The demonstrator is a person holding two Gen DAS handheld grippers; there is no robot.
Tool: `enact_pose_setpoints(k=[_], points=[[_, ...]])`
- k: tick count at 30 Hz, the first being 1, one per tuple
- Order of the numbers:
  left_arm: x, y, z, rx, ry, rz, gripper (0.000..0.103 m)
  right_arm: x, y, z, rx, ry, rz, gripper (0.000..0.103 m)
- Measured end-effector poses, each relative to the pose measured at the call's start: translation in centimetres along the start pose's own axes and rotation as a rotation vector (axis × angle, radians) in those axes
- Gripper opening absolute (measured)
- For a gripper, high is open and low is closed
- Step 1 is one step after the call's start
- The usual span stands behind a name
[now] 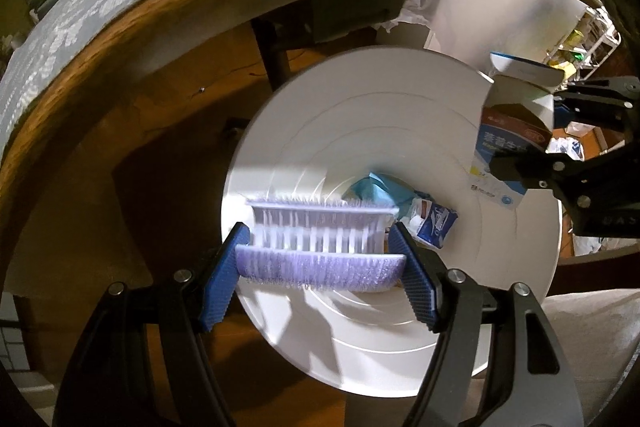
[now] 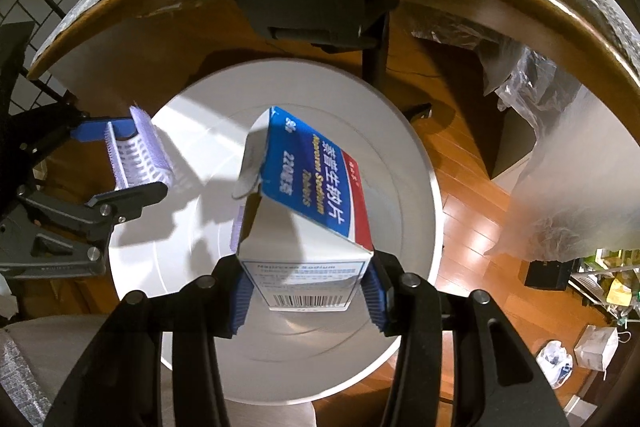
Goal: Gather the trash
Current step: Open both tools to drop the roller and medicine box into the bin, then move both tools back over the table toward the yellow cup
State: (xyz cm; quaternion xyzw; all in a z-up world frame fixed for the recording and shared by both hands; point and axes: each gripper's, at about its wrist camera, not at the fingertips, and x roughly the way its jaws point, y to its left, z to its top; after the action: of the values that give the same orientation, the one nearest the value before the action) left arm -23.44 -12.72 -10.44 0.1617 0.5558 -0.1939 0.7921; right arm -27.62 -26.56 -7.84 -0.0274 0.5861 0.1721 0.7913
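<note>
My left gripper (image 1: 320, 259) is shut on a purple and white bristled roller (image 1: 316, 243), held over the open mouth of a white round bin (image 1: 400, 115). Blue crumpled trash (image 1: 376, 191) and a small blue-white packet (image 1: 434, 223) lie at the bin's bottom. My right gripper (image 2: 306, 291) is shut on a blue, white and red medicine box (image 2: 308, 203) with an open flap, also above the bin (image 2: 416, 163). The box (image 1: 512, 139) shows at the right in the left wrist view, and the roller (image 2: 140, 151) with the left gripper (image 2: 120, 163) at the left in the right wrist view.
A round wooden table edge (image 1: 120, 39) with a grey cover arches above the bin, its dark leg (image 2: 374, 47) behind. Clear plastic bags (image 2: 560, 147) stand to the right on the wooden floor (image 2: 472, 219). Small bags (image 2: 596, 347) lie at the lower right.
</note>
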Motion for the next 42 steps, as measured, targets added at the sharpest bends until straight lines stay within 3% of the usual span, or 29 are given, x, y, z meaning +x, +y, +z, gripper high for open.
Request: enact_pose_setpoints(k=[5,11,14,15,16,18,21,26,32,36,42], points=[[-0.3,0.3,0.2,0.001,-0.008,-0.001,0.078,-0.7,-0.1,-0.1,0.003,-0.019,-0.002,0.069],[-3.1,0.4,0.3,0.005,-0.074,-0.018,0.078,-4.3,0.6,0.3,-0.031,-0.099,0.018,0.071],[-6.4,0.4,0.5,0.022,-0.148,-0.048,0.078,-8.0,0.9,1.1,-0.049,-0.176,0.057,0.072],[-7.9,0.4,0.7,0.032,-0.186,-0.061,0.078,-9.0,0.9,1.5,-0.055,-0.201,0.058,0.076],[-9.3,0.4,1.0,0.044,-0.227,-0.070,0.084,-10.6,1.0,2.2,-0.062,-0.244,0.048,0.085],[-11.6,0.5,1.8,0.064,-0.303,-0.048,0.101,-13.3,0.5,4.0,-0.063,-0.330,0.016,0.096],[-13.7,1.2,4.0,0.098,-0.407,0.017,0.101,-15.0,-1.0,8.0,-0.031,-0.394,-0.019,0.098],[-13.3,3.2,8.7,0.120,-0.476,0.046,0.101,-14.4,-2.9,16.5,-0.005,-0.406,-0.069,0.098],[-9.5,5.0,13.9,0.133,-0.446,0.026,0.101,-10.0,-4.2,26.6,0.031,-0.337,-0.055,0.098],[-7.7,5.6,16.3,0.141,-0.423,0.028,0.101,-6.7,-4.3,31.3,0.043,-0.270,-0.070,0.098],[-5.7,5.7,18.7,0.207,-0.390,0.025,0.101,-3.4,-4.0,34.6,0.036,-0.197,-0.074,0.098]])
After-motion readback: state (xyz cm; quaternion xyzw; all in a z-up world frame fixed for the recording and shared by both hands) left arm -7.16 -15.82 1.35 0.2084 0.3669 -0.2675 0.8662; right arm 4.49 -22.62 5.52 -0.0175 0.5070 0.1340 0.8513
